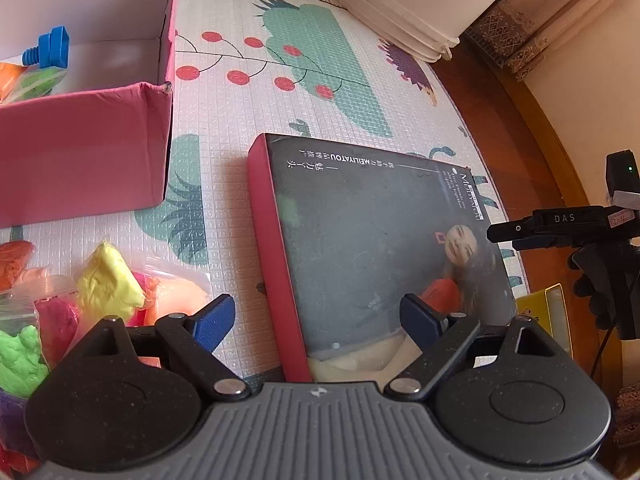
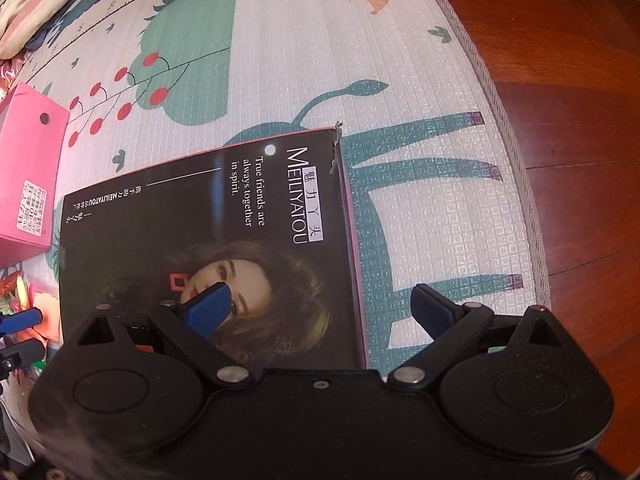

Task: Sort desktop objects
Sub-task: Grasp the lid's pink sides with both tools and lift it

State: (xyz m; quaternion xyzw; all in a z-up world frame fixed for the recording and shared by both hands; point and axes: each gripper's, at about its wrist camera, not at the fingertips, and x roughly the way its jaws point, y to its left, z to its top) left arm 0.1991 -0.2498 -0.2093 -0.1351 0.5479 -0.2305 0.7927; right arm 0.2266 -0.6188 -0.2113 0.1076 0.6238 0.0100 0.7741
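Observation:
A flat black box lid with pink sides (image 1: pixel 360 240) lies on the play mat; the right wrist view shows its printed top (image 2: pixel 200 232). My left gripper (image 1: pixel 318 326) is open and straddles the lid's left pink edge, one blue finger on each side. My right gripper (image 2: pixel 324 310) is open too and straddles the lid's right edge (image 2: pixel 354 264). Neither pair of pads presses on the lid. Bags of coloured clay (image 1: pixel 108 284) lie on the mat to the left. An open pink box (image 1: pixel 84 148) at upper left holds a blue toy bolt (image 1: pixel 50 48).
The patterned play mat (image 1: pixel 248 92) ends at a wooden floor (image 2: pixel 568 80) on the right. The other gripper's black body (image 1: pixel 580 236) shows at the right edge. A yellow item (image 1: pixel 548 312) lies beside the lid. White folded bedding (image 1: pixel 400 8) sits at the back.

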